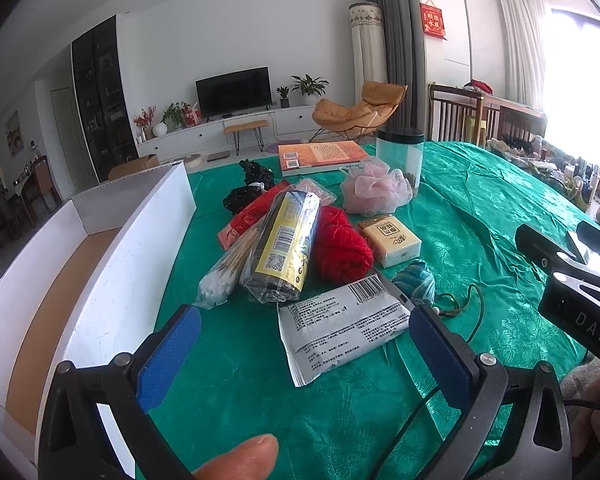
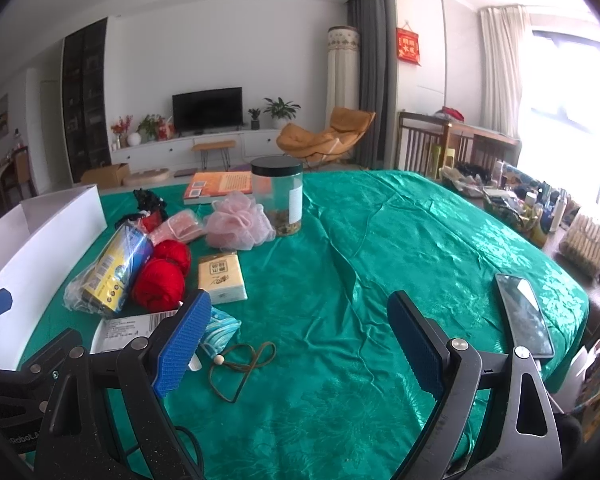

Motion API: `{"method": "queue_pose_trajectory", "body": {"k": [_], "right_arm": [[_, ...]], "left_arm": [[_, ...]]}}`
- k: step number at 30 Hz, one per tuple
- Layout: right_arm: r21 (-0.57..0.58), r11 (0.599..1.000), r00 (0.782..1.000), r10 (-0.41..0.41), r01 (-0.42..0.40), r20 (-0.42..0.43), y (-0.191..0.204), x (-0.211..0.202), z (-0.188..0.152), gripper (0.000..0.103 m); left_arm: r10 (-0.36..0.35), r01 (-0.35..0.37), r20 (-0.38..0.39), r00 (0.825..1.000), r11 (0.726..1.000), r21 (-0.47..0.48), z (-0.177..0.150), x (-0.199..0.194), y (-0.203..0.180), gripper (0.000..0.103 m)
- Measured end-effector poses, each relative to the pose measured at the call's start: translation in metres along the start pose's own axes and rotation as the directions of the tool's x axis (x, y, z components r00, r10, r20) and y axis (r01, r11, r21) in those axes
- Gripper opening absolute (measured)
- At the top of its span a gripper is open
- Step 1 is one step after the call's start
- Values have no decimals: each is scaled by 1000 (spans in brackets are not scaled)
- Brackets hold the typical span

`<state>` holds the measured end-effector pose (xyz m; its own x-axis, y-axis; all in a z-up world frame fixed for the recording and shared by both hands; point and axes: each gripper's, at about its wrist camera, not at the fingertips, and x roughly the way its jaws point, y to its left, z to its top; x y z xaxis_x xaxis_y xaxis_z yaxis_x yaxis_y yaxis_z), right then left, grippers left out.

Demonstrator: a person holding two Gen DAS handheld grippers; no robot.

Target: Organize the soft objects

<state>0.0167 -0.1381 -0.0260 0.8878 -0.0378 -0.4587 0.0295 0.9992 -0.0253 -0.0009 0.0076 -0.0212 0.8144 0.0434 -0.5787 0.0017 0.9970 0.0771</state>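
While my left gripper (image 1: 304, 344) hangs with jaws apart above the grey packet (image 1: 340, 324), my right gripper (image 2: 300, 340) gapes too — empty. Red yarn (image 1: 342, 246) and the pink pouf (image 1: 374, 192) lie on the green cloth (image 2: 380, 260), beside the white box (image 1: 112, 272).

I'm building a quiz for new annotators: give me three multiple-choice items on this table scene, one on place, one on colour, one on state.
1. Where does the phone lie?
A. in the white box
B. on the cloth, right of the right tool
C. on the book

2. What colour is the yarn beside the tissue pack?
A. red
B. yellow
C. white

3. How is the left tool?
A. shut on the jar
B. shut on the yarn
C. open, holding nothing

Answers: 1 B, it rests near the table's right edge. 2 A, both balls are red. 3 C, its blue pads stand apart over a white packet.
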Motion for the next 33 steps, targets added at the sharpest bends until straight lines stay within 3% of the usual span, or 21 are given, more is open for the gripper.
{"method": "queue_pose_trajectory", "body": {"k": [33], "right_arm": [[5,1000,1000,4,-4,-9,0,2,-2,91]], "left_arm": [[9,-9,-49,999,1000,14,-9,10,-1,103]]}}
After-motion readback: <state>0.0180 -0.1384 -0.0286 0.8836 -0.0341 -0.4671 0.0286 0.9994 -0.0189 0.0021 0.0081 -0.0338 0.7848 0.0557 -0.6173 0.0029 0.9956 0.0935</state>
